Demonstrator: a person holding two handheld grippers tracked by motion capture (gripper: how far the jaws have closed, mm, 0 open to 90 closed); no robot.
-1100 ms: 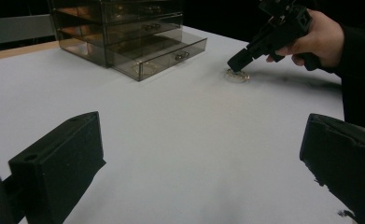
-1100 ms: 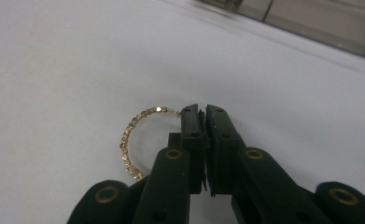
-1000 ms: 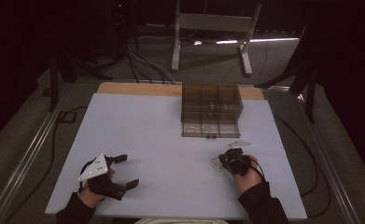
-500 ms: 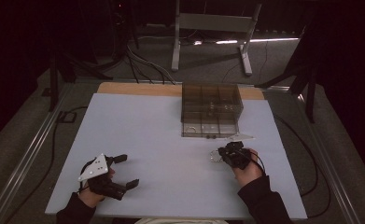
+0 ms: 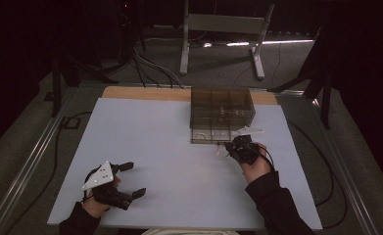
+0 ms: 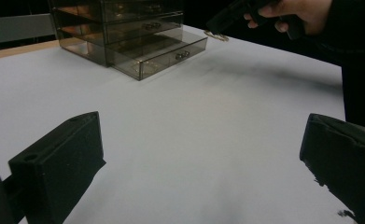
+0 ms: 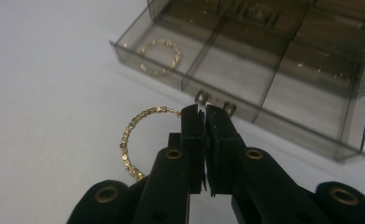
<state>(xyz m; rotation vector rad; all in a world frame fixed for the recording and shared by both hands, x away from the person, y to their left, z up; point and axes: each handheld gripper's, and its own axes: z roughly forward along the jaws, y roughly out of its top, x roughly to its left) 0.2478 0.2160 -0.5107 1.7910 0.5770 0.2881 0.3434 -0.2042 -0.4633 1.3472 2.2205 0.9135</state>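
White tabletop carries the idle left gripper, jaws spread wide and empty. Further right, the right gripper, clenched on a gold bracelet, has risen toward the open drawer, so the drop is near

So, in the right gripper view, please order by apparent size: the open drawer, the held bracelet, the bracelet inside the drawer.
1. Open drawer, by far the largest.
2. Held bracelet, gripped by the right gripper.
3. Bracelet inside the drawer. It looks smaller, but it lies farther from the camera, so their true sizes may be alike.
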